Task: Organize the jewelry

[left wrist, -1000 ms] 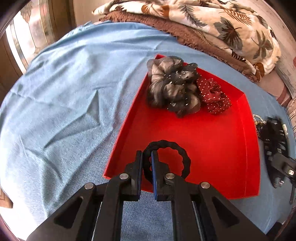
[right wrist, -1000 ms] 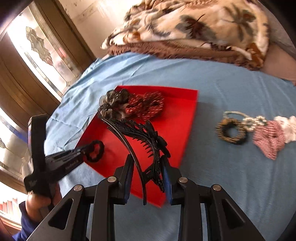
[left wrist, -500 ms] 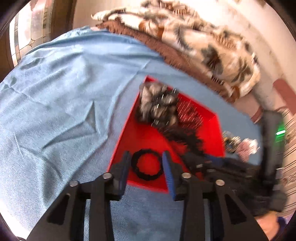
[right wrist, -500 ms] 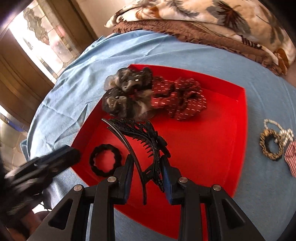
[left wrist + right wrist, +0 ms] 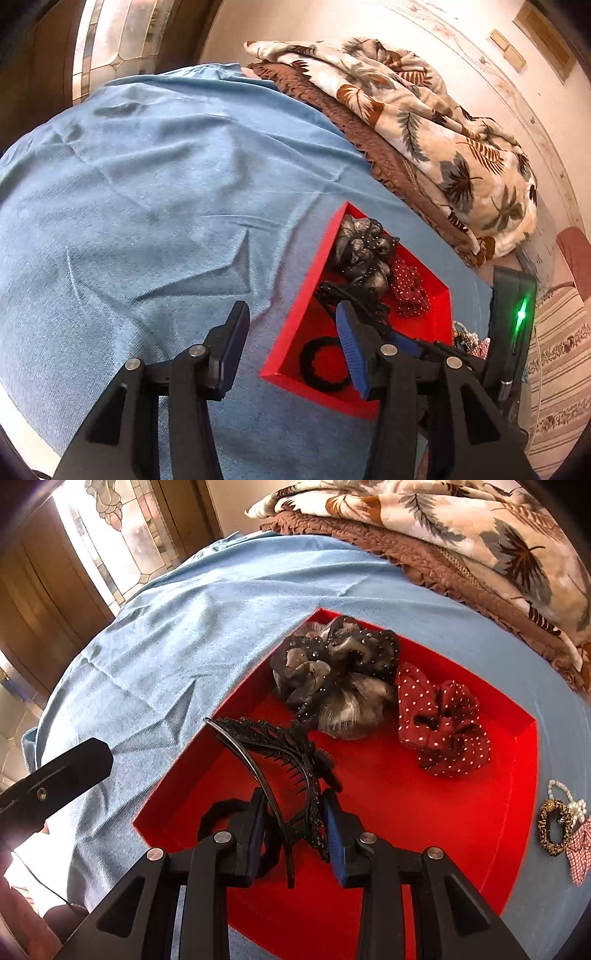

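Observation:
A red tray (image 5: 443, 830) lies on the blue cloth. It holds a grey scrunchie (image 5: 332, 675), a red dotted scrunchie (image 5: 443, 723) and a black hair tie (image 5: 325, 365) in its near left corner. My right gripper (image 5: 295, 834) is shut on a black hair claw clip (image 5: 280, 749), which hangs low over the tray's left part. My left gripper (image 5: 291, 350) sits left of the tray (image 5: 295, 321) above the cloth. Its jaws are opening with nothing between them. In the right wrist view the hair tie (image 5: 218, 812) is partly hidden behind my finger.
Right of the tray on the cloth (image 5: 184, 646) lie a leopard-print hair tie (image 5: 552, 827), a pearl bracelet (image 5: 570, 805) and a checked bow (image 5: 580, 849). Folded blankets (image 5: 443, 524) are piled at the back. A glazed door (image 5: 122, 535) stands at the left.
My left gripper let go of the black hair tie in the tray, opened and drew back to the left. My right gripper brought the claw clip over the tray and lowered it.

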`<state>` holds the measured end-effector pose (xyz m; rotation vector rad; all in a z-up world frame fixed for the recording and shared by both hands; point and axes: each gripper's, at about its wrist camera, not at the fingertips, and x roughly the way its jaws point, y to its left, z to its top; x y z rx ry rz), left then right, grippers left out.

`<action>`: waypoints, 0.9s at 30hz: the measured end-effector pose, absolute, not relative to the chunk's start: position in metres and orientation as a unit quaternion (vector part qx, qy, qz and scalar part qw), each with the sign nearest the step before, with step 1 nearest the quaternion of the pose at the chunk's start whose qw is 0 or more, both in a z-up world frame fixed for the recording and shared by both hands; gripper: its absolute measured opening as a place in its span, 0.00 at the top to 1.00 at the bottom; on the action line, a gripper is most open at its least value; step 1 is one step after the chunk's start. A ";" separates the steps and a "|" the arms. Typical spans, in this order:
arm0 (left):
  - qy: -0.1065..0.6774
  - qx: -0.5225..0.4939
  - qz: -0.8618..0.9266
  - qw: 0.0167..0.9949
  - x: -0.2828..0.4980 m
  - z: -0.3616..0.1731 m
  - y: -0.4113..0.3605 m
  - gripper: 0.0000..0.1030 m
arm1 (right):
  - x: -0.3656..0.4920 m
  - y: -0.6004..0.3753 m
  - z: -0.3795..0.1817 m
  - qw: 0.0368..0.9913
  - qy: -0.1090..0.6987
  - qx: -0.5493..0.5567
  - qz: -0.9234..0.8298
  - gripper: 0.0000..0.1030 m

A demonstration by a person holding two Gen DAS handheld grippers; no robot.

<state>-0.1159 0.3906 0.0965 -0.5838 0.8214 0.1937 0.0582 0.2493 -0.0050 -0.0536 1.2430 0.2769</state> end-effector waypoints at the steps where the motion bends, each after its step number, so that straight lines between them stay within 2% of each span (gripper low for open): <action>1: 0.392 -0.279 0.094 0.871 -0.116 0.096 0.391 0.53 | 0.058 0.249 -0.005 0.804 0.580 -0.022 0.132 0.64; 12: 0.395 -0.251 0.118 0.876 -0.113 0.095 0.384 0.51 | 0.028 0.214 0.037 0.826 0.546 0.025 0.136 0.48; 16: 0.396 -0.237 0.122 0.879 -0.113 0.096 0.377 0.51 | 0.003 0.184 0.050 0.833 0.539 0.038 0.115 0.48; 27: 0.385 -0.114 0.124 0.907 -0.110 0.093 0.315 0.48 | -0.104 0.043 0.106 0.864 0.499 0.060 -0.033 0.45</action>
